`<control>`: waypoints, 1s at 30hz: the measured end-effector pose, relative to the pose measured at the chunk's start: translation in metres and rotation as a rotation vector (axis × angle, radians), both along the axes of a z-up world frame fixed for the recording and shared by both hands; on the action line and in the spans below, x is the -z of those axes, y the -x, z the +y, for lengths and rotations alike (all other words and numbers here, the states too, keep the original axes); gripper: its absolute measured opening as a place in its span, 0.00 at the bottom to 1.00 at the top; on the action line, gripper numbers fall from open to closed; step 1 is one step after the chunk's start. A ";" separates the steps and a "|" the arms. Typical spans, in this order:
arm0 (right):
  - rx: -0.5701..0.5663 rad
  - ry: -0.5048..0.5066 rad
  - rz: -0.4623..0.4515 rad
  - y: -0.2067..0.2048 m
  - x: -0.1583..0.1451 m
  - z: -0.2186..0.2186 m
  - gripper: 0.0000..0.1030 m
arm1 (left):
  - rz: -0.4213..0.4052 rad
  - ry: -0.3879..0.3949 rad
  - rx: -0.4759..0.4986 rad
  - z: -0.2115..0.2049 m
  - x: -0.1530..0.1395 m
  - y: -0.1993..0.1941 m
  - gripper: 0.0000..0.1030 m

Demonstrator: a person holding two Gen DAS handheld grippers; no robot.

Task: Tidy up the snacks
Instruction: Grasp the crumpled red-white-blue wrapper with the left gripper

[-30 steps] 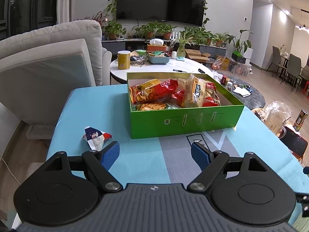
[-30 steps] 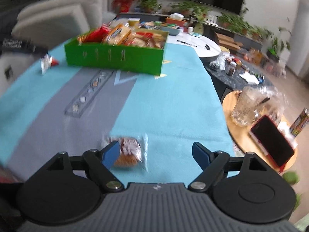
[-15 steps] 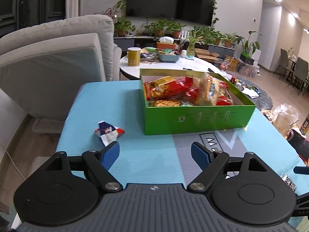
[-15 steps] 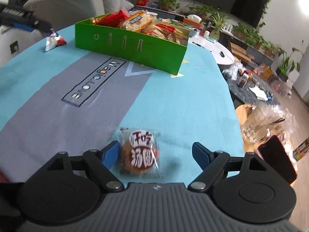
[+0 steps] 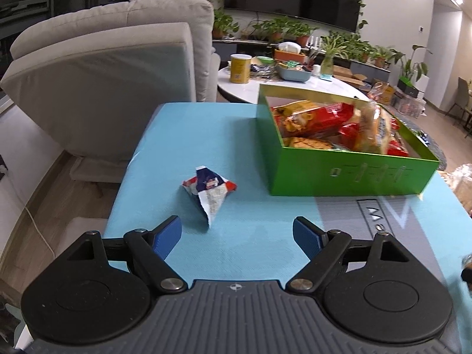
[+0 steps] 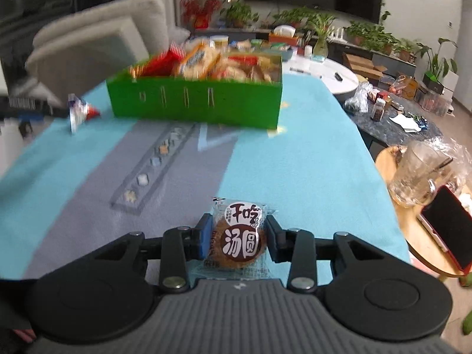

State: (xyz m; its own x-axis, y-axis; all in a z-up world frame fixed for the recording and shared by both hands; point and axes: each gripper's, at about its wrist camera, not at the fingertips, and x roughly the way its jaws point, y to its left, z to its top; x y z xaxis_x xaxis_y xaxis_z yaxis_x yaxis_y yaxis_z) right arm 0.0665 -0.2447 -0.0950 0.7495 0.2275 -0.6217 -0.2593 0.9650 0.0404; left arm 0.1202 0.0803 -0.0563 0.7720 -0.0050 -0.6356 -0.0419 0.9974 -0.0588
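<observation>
Right claw (image 6: pixel 237 237) closing, jaws now in around the round cookie packet (image 6: pixel 238 236), pads at its edges. My left claw (image 5: pixel 237 236) has swung toward the triangular packet (image 5: pixel 210 190), open, packet just ahead. Green box (image 5: pixel 348 174) next for both.

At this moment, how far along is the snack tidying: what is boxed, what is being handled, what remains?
Done: the green box already holds many snack packets. In hand: the right gripper is closing around the round wrapped cake on the blue mat. Left: the small folded packet lies loose on the mat, ahead of the open left gripper; both items need boxing.
</observation>
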 end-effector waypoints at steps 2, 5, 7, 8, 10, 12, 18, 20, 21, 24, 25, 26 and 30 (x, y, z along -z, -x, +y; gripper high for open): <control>0.006 -0.010 -0.025 -0.005 -0.002 0.004 0.77 | -0.004 -0.001 -0.008 0.002 0.003 -0.006 0.79; 0.017 -0.033 -0.027 -0.015 0.000 0.008 0.77 | 0.008 -0.022 -0.010 0.003 0.011 -0.017 0.79; 0.016 -0.061 -0.011 -0.022 0.001 0.008 0.77 | 0.021 -0.037 -0.015 0.003 0.016 -0.026 0.79; 0.014 -0.070 -0.009 -0.026 0.001 0.009 0.77 | 0.027 -0.040 -0.017 0.004 0.018 -0.031 0.79; 0.009 -0.079 -0.012 -0.031 -0.001 0.012 0.77 | 0.037 -0.044 -0.019 0.005 0.021 -0.040 0.79; 0.002 -0.090 -0.014 -0.036 -0.003 0.014 0.77 | 0.043 -0.055 -0.025 0.007 0.025 -0.048 0.79; -0.010 -0.119 -0.018 -0.050 -0.005 0.020 0.77 | 0.048 -0.059 -0.035 0.013 0.030 -0.069 0.77; -0.017 -0.127 -0.020 -0.053 -0.006 0.022 0.77 | 0.056 -0.063 -0.032 0.014 0.031 -0.073 0.76; -0.019 -0.130 -0.021 -0.055 -0.006 0.024 0.77 | 0.058 -0.065 -0.026 0.013 0.033 -0.074 0.76; -0.028 -0.135 -0.026 -0.059 -0.008 0.028 0.77 | 0.072 -0.068 -0.013 0.013 0.038 -0.076 0.63; -0.031 -0.136 -0.027 -0.060 -0.009 0.029 0.77 | 0.068 -0.071 -0.013 0.013 0.040 -0.077 0.59; -0.033 -0.137 -0.029 -0.061 -0.010 0.030 0.77 | 0.056 -0.080 -0.016 0.013 0.040 -0.076 0.53; -0.042 -0.140 -0.031 -0.063 -0.013 0.034 0.77 | 0.051 -0.072 -0.019 0.016 0.038 -0.076 0.46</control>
